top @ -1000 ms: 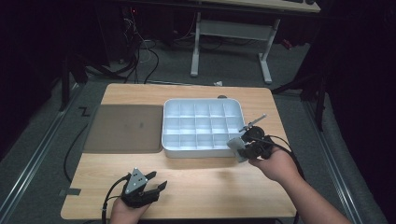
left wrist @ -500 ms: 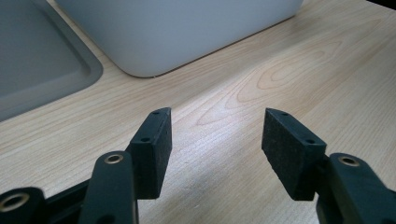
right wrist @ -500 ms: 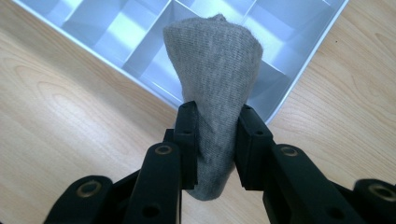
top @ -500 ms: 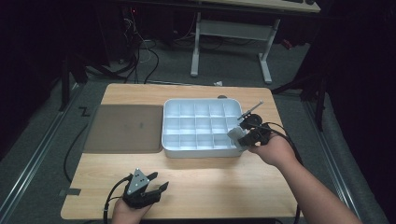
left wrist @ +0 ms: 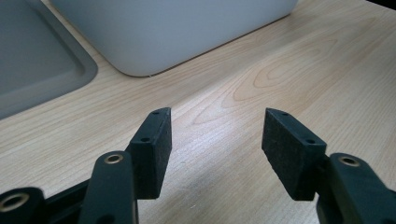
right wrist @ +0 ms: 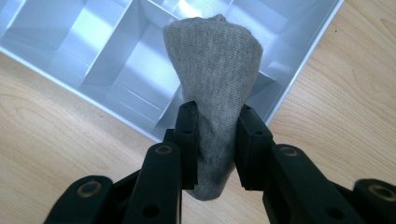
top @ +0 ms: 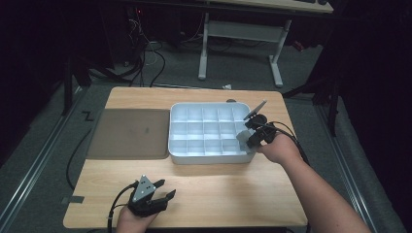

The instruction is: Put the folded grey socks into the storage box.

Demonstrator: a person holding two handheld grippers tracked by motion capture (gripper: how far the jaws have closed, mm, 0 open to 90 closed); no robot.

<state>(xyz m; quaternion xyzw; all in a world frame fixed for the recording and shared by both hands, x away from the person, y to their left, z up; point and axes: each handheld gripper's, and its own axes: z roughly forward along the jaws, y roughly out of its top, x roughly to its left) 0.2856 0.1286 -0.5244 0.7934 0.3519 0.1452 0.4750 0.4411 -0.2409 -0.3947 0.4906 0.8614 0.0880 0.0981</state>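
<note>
Right gripper (right wrist: 212,126) clamped on a grey knit cloth (right wrist: 215,88) (sock-like, bunched), jaws pressing it from both sides. In the high view the right gripper (top: 248,137) sits at the 3 o'clock edge of the white compartment tray (top: 177,145), cloth (top: 241,140) over the tray's near-right corner cells; can't tell if it touches the tray bottom. Tray (right wrist: 56,56) is divided into small cells. Left gripper (top: 165,198) rests low on the wooden table (top: 228,184) at about 7 o'clock, well apart from the tray, jaws spread wide with nothing between them; left gripper view shows the gap (left wrist: 215,140) over bare wood. Dark grey mat (top: 128,133) lies touching the tray's 9 o'clock side (flat, raised rim) (left wrist: 42,70).
</note>
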